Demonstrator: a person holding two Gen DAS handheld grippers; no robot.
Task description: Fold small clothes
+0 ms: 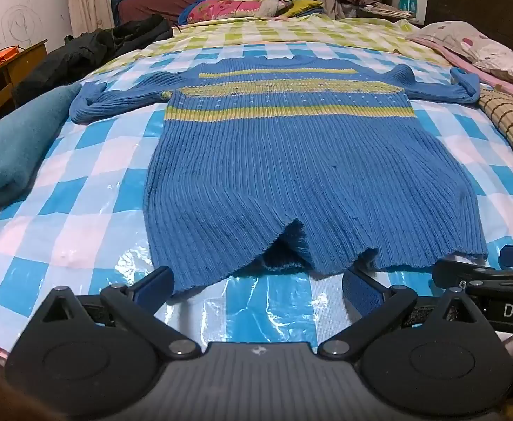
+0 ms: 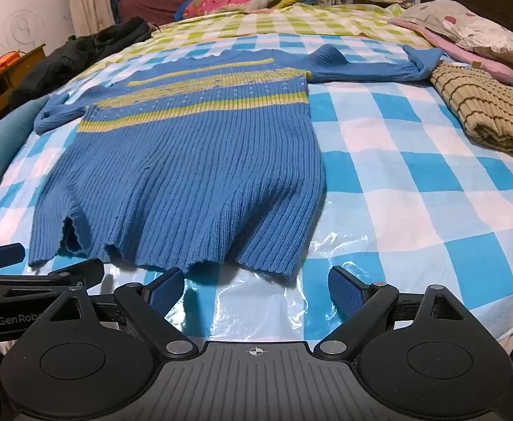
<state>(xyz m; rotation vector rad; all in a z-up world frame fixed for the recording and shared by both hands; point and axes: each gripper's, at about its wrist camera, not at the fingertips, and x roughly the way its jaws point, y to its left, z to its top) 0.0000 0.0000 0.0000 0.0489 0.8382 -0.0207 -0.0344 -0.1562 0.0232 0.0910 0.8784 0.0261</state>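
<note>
A small blue ribbed sweater (image 1: 291, 161) with yellow-green stripes lies flat on the bed, sleeves spread out to both sides, hem towards me. It also shows in the right wrist view (image 2: 193, 161). My left gripper (image 1: 256, 286) is open, its fingers just short of the hem, near the hem's left half. My right gripper (image 2: 256, 286) is open, just short of the hem's right corner. Each gripper shows at the edge of the other's view. Neither holds anything.
The bed has a blue-and-white checked plastic sheet (image 1: 91, 189). A folded teal cloth (image 1: 14, 151) lies at the left. A folded tan striped garment (image 2: 484, 112) and a pillow (image 2: 474, 31) lie at the right. Dark clothes (image 1: 91, 49) and bedding are piled at the far side.
</note>
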